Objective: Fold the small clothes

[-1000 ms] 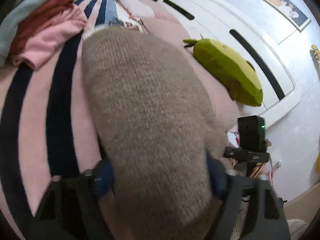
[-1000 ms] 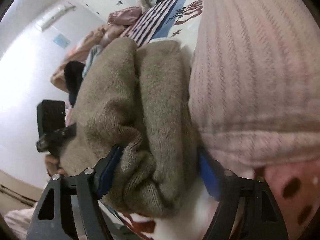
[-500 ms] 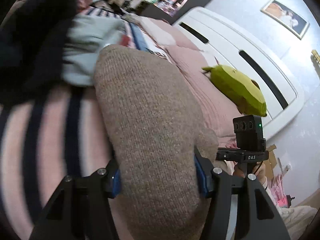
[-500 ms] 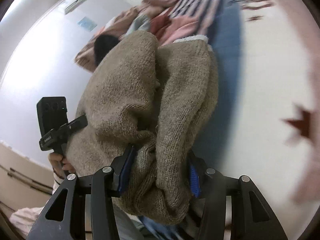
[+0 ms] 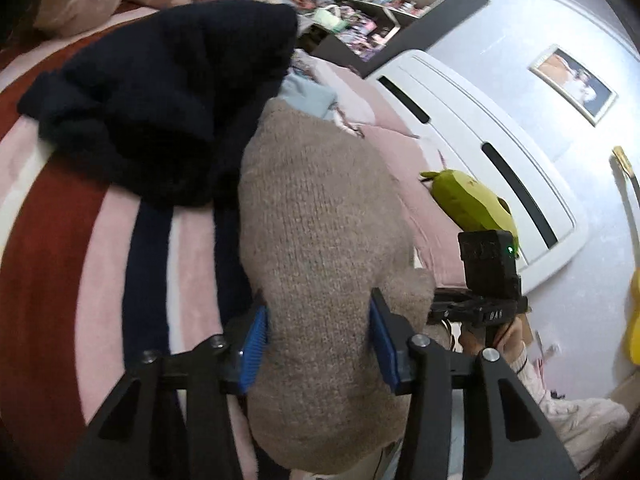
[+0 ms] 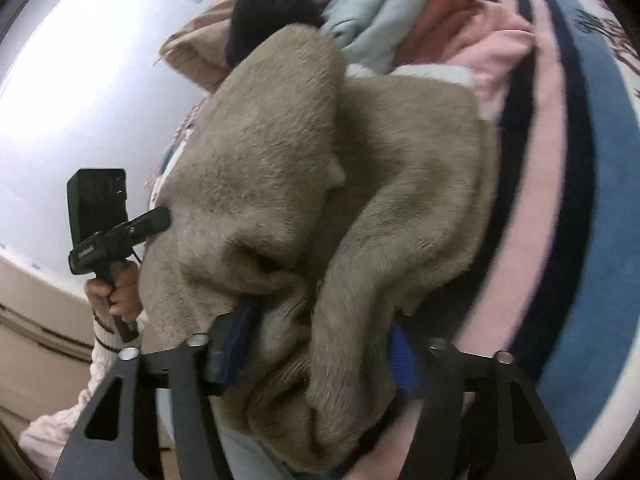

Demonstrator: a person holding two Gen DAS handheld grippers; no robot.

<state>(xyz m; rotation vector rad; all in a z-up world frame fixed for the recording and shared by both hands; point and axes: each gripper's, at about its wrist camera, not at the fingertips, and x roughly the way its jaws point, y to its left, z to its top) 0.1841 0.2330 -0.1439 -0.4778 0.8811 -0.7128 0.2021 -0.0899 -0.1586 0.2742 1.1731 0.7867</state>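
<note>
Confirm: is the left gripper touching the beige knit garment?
Touching. The left wrist view shows the left gripper with both blue pads pressed into the beige knit garment.

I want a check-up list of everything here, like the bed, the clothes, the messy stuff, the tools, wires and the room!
Surface: striped pink, red and navy blanket on a bed.
Job's things: tan knit garment, bunched, held at both ends.
Clutter: navy knit; pale blue, rust and pink clothes pile; green plush toy.
Grippers: left tool and right tool, both clamped on the tan garment.
Cables: nothing seen clearly.
Surroundings: white headboard, framed picture, cluttered shelf.
</note>
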